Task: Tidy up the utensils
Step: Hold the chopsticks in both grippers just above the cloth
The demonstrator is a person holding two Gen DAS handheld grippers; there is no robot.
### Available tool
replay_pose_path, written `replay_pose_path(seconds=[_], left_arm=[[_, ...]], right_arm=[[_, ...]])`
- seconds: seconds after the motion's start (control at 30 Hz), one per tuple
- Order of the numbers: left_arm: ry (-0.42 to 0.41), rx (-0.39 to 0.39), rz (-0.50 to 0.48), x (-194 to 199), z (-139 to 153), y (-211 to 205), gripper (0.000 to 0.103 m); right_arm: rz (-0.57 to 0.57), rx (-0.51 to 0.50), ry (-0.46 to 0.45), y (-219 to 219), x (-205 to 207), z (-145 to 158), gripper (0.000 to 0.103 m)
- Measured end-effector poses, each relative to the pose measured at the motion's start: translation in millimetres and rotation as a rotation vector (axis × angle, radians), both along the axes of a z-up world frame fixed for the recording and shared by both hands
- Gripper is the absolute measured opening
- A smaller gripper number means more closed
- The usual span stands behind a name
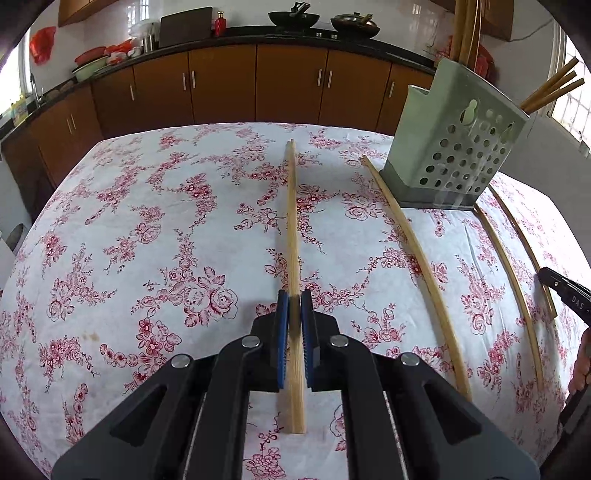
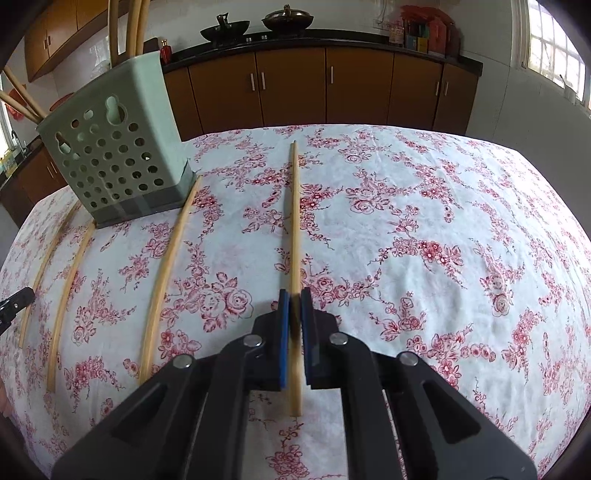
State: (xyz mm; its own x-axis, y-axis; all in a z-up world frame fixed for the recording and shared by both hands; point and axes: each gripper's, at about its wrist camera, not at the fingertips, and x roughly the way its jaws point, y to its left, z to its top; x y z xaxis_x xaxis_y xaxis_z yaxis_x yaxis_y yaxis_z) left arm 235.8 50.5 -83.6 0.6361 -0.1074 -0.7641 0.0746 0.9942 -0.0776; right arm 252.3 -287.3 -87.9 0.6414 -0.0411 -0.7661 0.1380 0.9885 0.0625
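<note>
My left gripper (image 1: 294,299) is shut on a wooden chopstick (image 1: 292,221) that points away from me over the floral tablecloth. My right gripper (image 2: 294,297) is shut on another wooden chopstick (image 2: 294,206). A pale green perforated utensil holder (image 1: 454,147) stands on the table with several chopsticks in it; it also shows in the right wrist view (image 2: 114,144). Three more chopsticks lie on the cloth by the holder (image 1: 417,266), (image 1: 509,273), (image 1: 532,254); in the right wrist view they lie left of my gripper (image 2: 166,273).
The table (image 1: 147,221) wears a white cloth with red flowers. Brown kitchen cabinets (image 1: 221,85) and a counter with woks (image 1: 293,16) run behind it. The right gripper's tip shows at the left view's right edge (image 1: 565,295).
</note>
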Motion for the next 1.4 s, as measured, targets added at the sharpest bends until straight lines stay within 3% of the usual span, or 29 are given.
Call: replay_pose_path(seconds=[1.4], left_arm=[[0.001,0.018,0.005,-6.0,-0.7,-2.4,0.009]], right_arm=[[0.010,0.001,0.002,4.2,-6.6,-0.3,0.009]])
